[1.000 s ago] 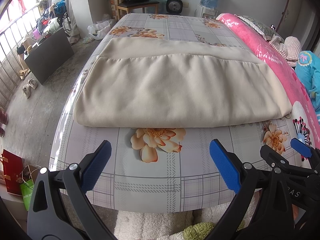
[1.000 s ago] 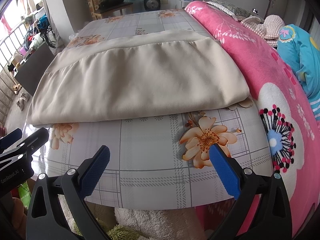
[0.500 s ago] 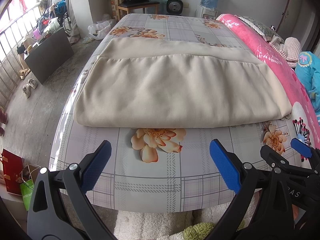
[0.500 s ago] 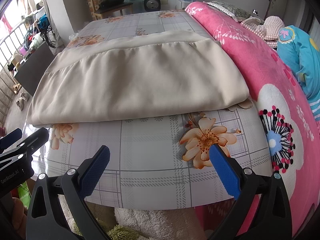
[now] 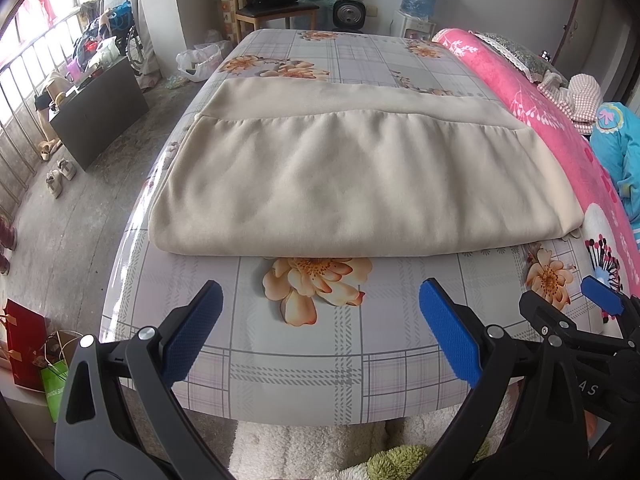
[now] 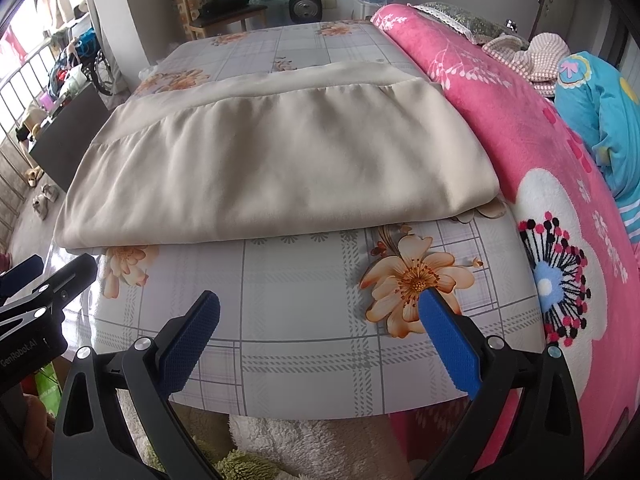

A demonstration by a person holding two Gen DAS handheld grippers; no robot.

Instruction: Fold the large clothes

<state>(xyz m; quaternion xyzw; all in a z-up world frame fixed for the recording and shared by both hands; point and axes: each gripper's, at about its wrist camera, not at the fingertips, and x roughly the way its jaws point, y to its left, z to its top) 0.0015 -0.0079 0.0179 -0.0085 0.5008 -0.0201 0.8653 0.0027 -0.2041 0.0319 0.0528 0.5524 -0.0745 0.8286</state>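
A large beige garment [image 5: 360,176] lies folded flat across the bed, its folded edge nearest me; it also shows in the right wrist view [image 6: 276,172]. My left gripper [image 5: 318,330] is open and empty, held over the bed's near edge, a short way back from the fold. My right gripper [image 6: 318,334] is open and empty too, over the near edge toward the garment's right corner. Each gripper shows at the edge of the other's view: the right gripper [image 5: 600,308] and the left gripper [image 6: 40,280].
The bed has a grey checked sheet with orange flowers [image 5: 312,364]. A pink blanket [image 6: 540,152] and a blue garment [image 6: 600,120] lie along the right side. A fluffy white rug [image 5: 320,448] is below. A dark cabinet [image 5: 100,108] and shoes stand on the floor at left.
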